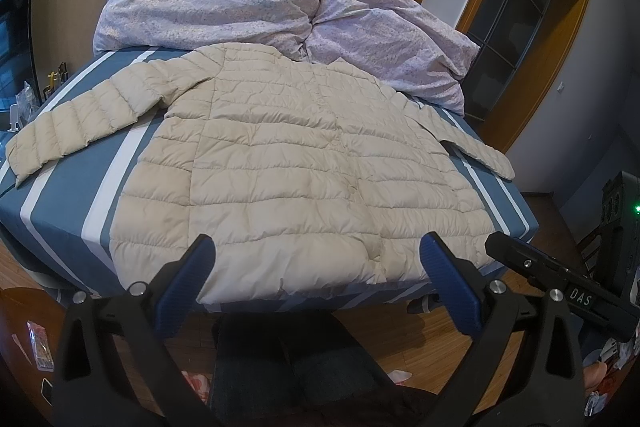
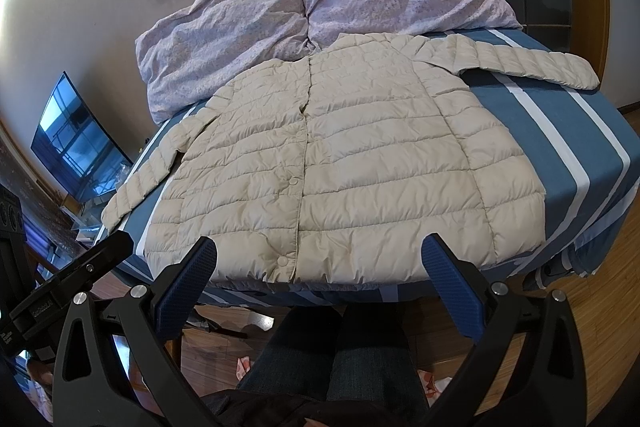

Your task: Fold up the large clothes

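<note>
- Item: 1 beige quilted puffer jacket (image 1: 280, 163) — spread flat, front up and snapped shut, on the blue-and-white striped bed sheet (image 1: 60, 211); hem at the near edge, both sleeves (image 2: 520, 63) splayed outward.
- Handling (judged): light, soft, puffy, slick shell — likely to spring back; grasp at cuffs or hem corners.
- Left gripper (image 1: 316, 267): jaws wide apart, empty, hovering short of the hem.
- Right gripper (image 2: 320, 267): likewise spread, empty.
</note>
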Demonstrator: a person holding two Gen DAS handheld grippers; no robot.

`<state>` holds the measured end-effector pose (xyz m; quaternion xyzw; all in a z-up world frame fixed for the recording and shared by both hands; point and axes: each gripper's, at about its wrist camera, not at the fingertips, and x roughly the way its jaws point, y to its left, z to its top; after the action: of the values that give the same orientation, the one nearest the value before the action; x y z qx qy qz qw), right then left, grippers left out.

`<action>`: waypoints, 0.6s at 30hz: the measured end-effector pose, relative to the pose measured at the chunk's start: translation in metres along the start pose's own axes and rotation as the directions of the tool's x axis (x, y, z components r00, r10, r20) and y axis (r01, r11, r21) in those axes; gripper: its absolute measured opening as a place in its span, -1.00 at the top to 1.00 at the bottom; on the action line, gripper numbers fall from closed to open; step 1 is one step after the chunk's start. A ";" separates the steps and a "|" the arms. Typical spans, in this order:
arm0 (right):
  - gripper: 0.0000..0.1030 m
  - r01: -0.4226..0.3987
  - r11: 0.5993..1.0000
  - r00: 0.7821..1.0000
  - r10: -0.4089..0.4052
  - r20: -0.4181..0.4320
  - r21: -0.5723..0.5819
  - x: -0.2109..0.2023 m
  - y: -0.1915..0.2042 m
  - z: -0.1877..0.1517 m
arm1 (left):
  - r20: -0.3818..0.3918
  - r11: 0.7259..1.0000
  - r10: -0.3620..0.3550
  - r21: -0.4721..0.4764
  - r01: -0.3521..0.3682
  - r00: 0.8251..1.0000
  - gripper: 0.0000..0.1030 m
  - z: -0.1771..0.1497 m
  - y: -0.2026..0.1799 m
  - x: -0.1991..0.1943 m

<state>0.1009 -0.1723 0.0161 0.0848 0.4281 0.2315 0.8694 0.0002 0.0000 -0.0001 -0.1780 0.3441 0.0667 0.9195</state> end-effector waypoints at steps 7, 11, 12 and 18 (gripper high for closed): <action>-0.97 0.000 1.000 1.000 0.000 0.000 0.000 0.000 -0.001 0.000 | 0.000 1.000 0.000 0.000 0.000 1.000 -0.96 0.000 0.000 0.000; -0.97 0.000 1.000 1.000 0.000 0.000 0.001 0.000 -0.001 0.000 | 0.000 1.000 0.000 0.000 0.000 1.000 -0.96 0.000 0.000 0.000; -0.97 0.000 1.000 1.000 0.000 0.000 0.001 0.000 -0.001 0.000 | 0.000 1.000 0.000 0.000 0.000 1.000 -0.96 0.000 0.000 0.000; -0.97 0.000 1.000 1.000 0.000 0.000 0.002 0.000 -0.001 0.000 | -0.001 1.000 0.000 -0.001 0.000 1.000 -0.96 0.000 0.000 0.000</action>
<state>0.1011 -0.1733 0.0154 0.0855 0.4285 0.2310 0.8693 0.0004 0.0001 -0.0002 -0.1783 0.3444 0.0666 0.9193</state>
